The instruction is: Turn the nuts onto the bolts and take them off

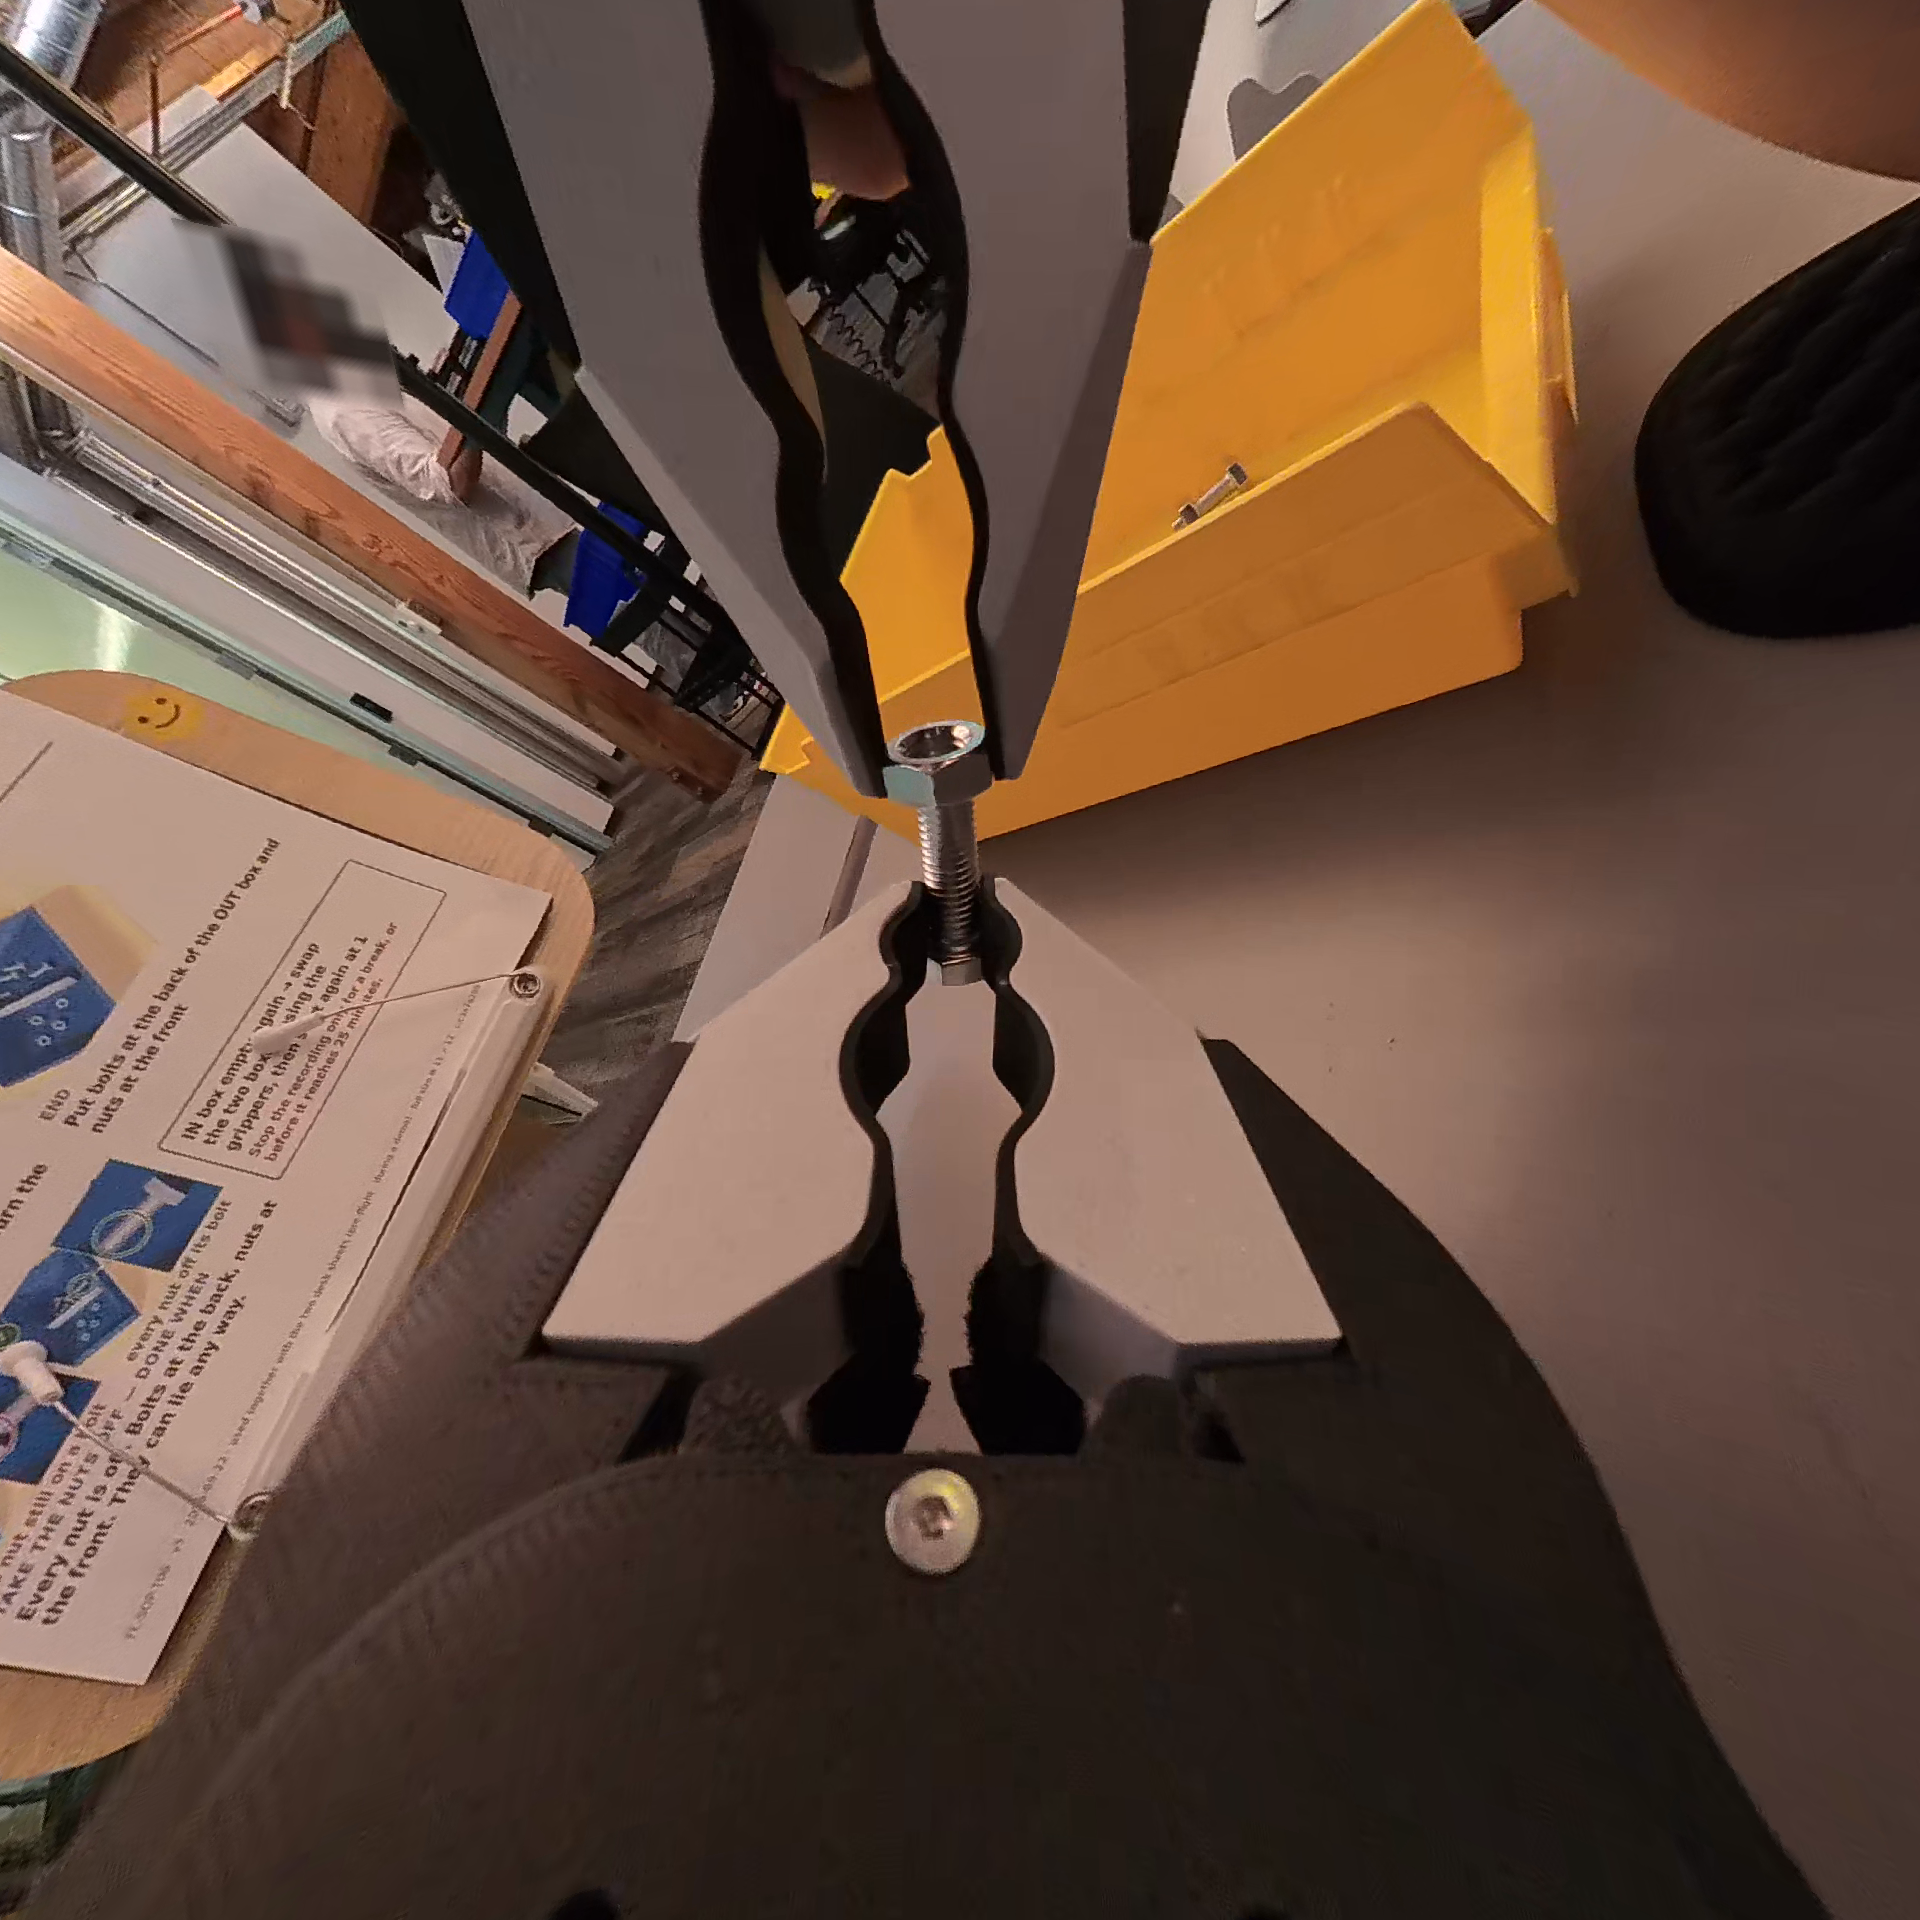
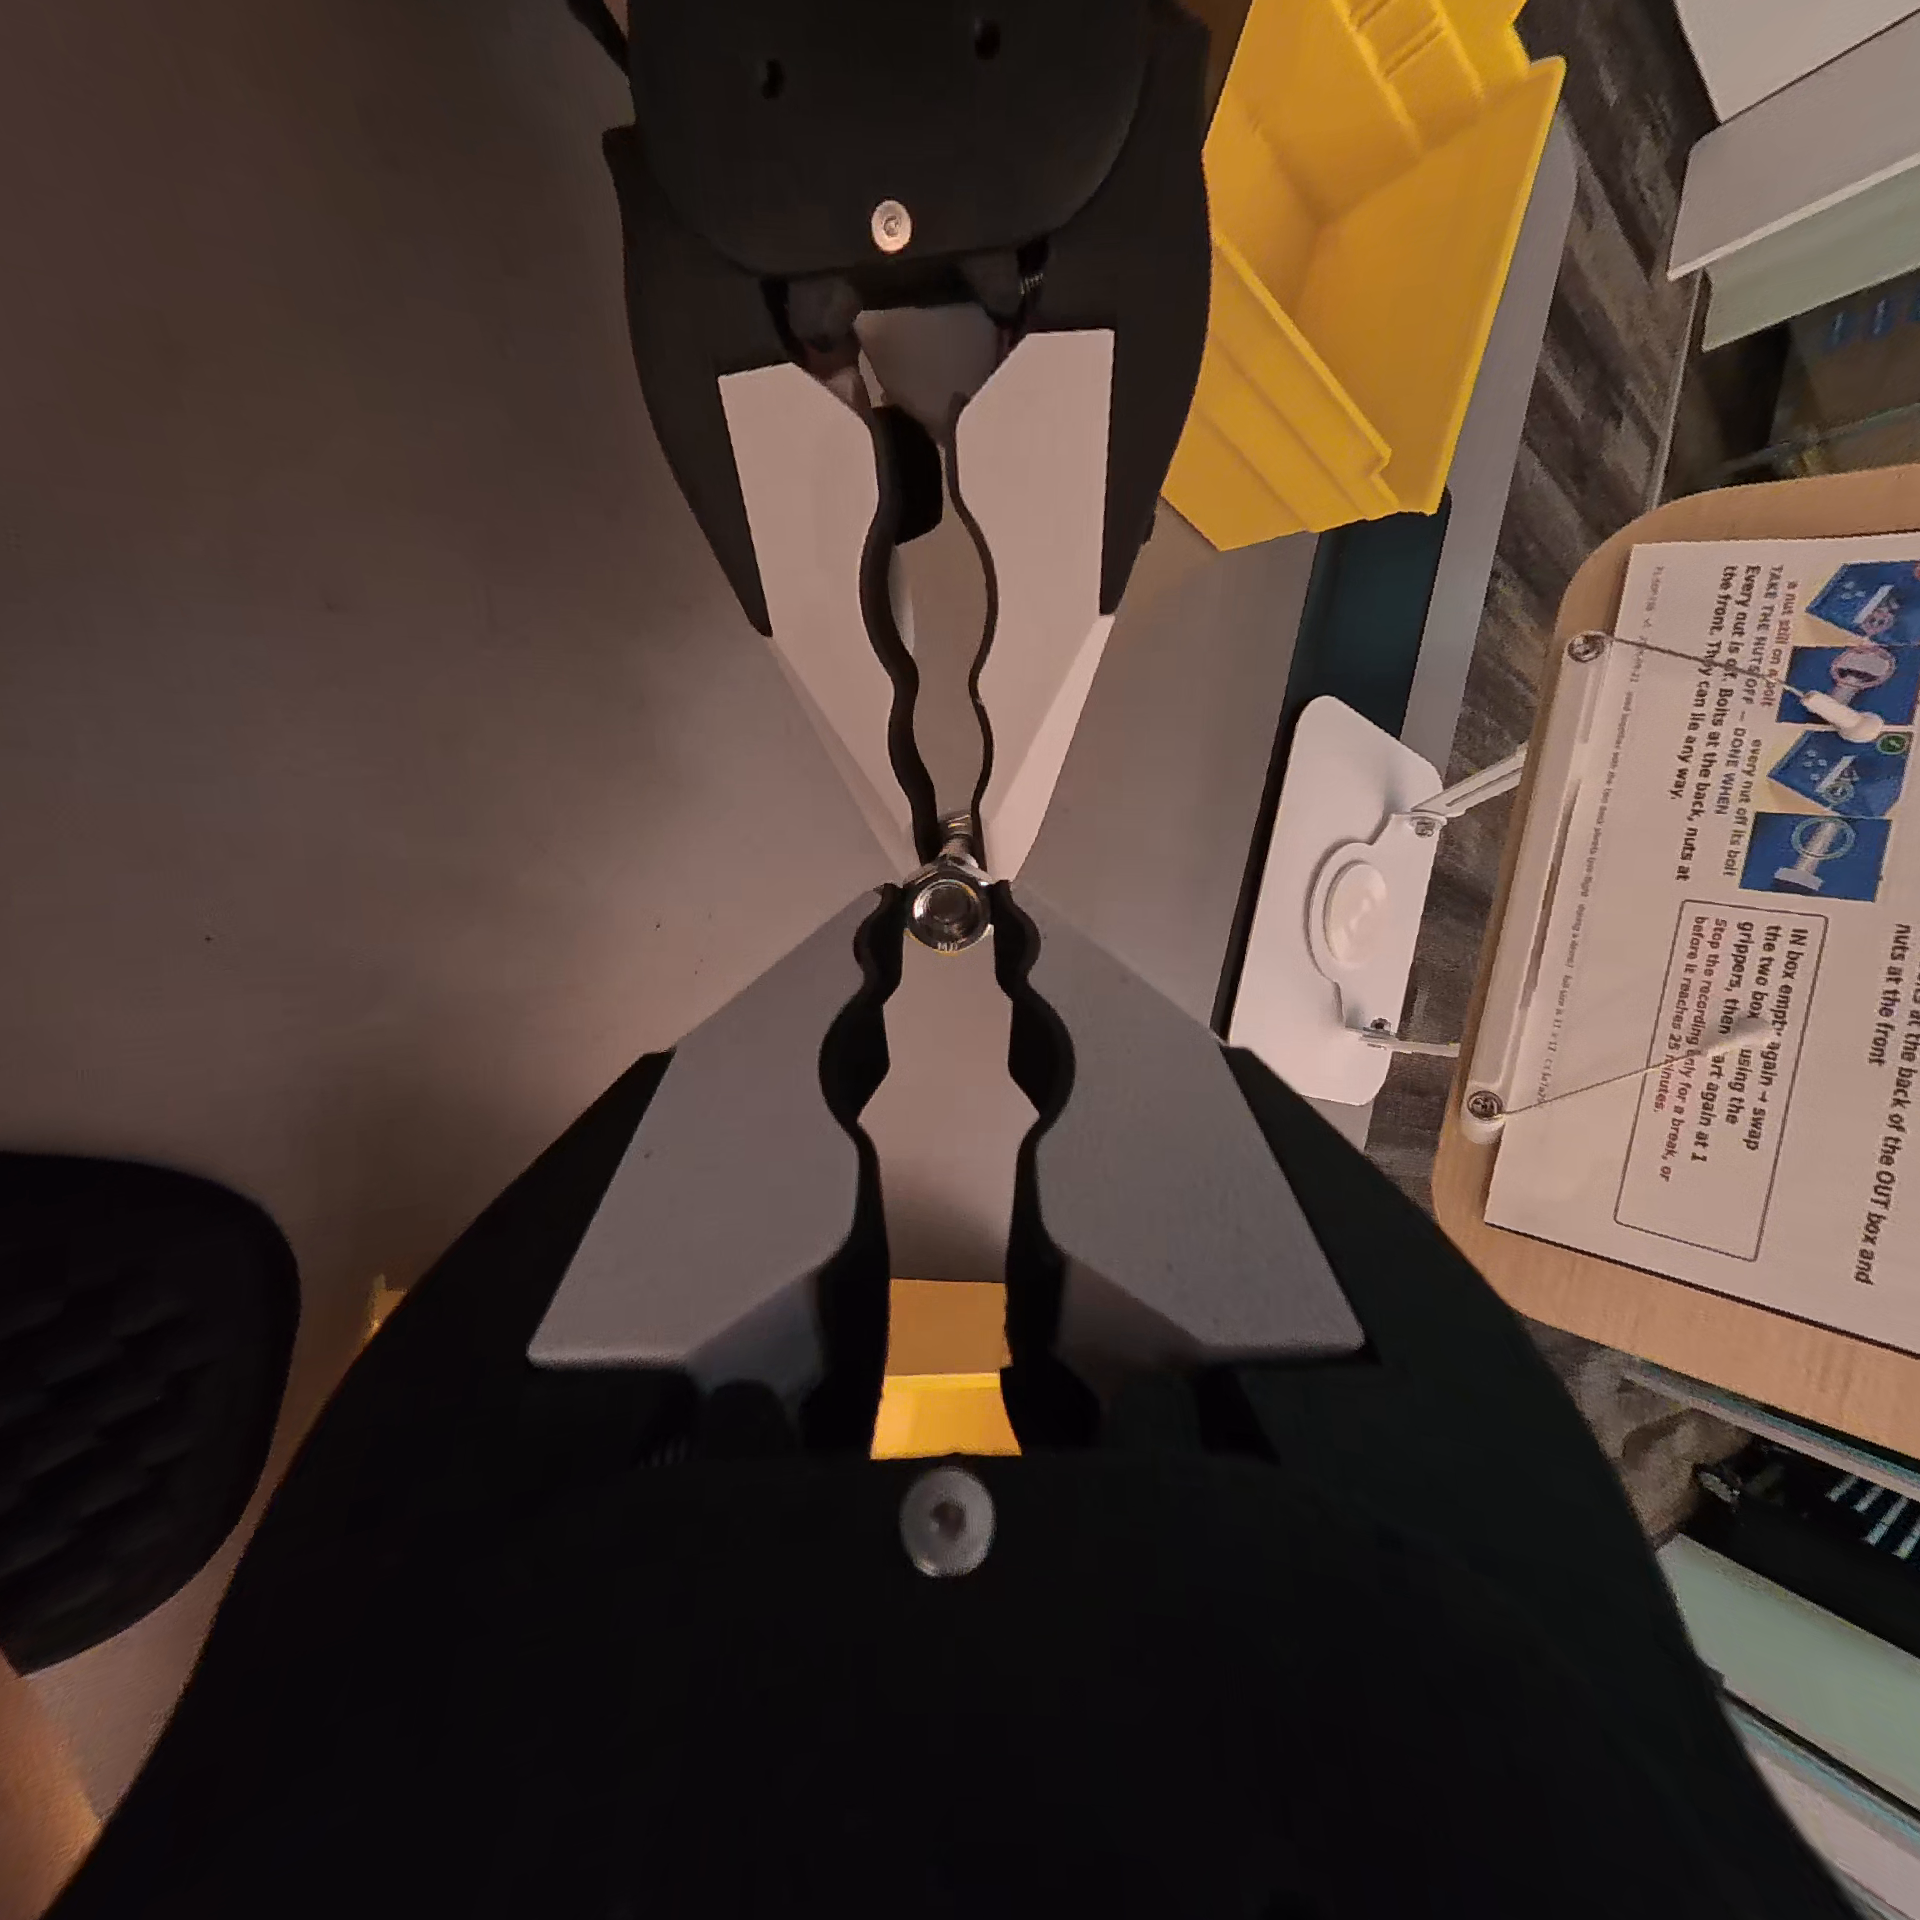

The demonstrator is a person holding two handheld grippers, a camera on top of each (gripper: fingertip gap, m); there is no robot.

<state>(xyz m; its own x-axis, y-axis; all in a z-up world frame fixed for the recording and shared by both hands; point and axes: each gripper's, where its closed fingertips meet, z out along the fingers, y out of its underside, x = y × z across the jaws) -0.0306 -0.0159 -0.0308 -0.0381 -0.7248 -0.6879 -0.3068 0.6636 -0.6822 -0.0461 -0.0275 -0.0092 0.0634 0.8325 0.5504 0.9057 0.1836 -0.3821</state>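
A silver bolt (image 1: 948,862) is held in the air between my two grippers, over the grey table (image 1: 1507,1039). In the left wrist view my left gripper (image 1: 954,909) is shut round the threaded end, with a small nut (image 1: 954,975) seated between its black pads. My right gripper (image 1: 935,774) comes in from above and is shut on the bolt's hex head (image 1: 935,750). In the right wrist view my right gripper (image 2: 945,902) clamps the head (image 2: 945,920), and the left gripper (image 2: 951,836) faces it tip to tip. The shank is mostly hidden there.
Stacked yellow bins (image 1: 1299,540) stand behind the grippers, with a loose bolt (image 1: 1210,497) inside one; they also show in the right wrist view (image 2: 1340,312). A printed sheet on a wooden board (image 1: 260,1039) lies beside the table. A black padded object (image 1: 1787,447) sits at the right. My left and right fingertips are right by each other.
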